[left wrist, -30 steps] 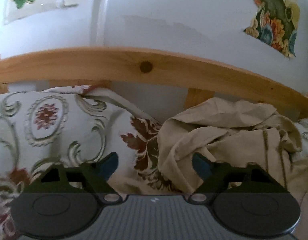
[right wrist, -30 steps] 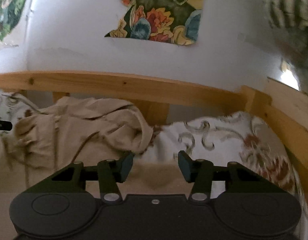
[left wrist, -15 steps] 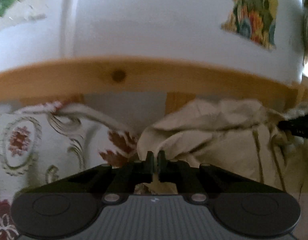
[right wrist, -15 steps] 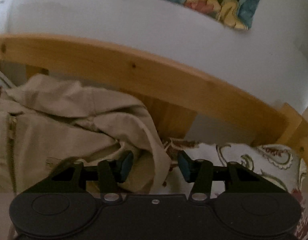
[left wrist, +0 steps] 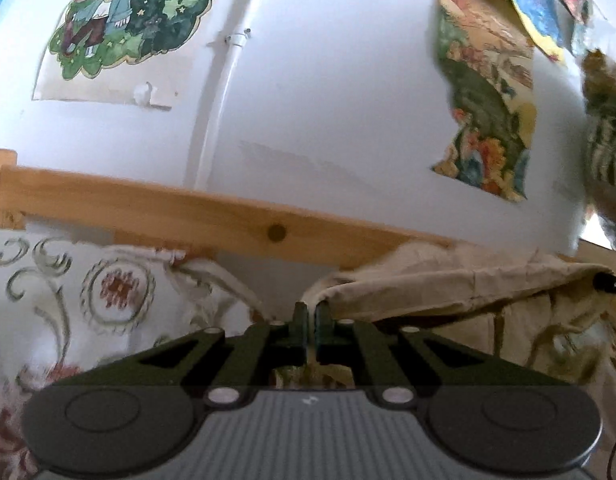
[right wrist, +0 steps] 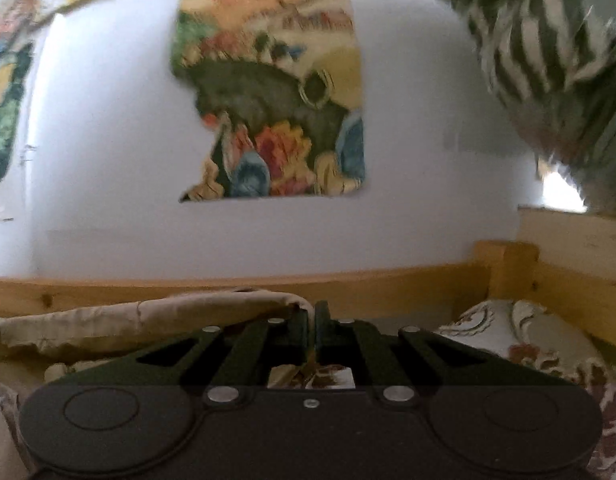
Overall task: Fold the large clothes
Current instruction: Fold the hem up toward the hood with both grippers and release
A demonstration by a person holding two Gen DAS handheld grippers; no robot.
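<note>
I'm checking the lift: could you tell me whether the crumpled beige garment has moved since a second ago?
Yes. The crumpled beige garment has risen: its top edge now stretches taut, level with the wooden bed rail, instead of lying heaped below it.

A home bedroom is shown. A pine bed rail [left wrist: 228, 216] is set against a white wall [left wrist: 328, 100], where illustrated posters [left wrist: 124, 12] are pinned, and a floral-patterned bedspread [left wrist: 68, 300] is spread below.
</note>
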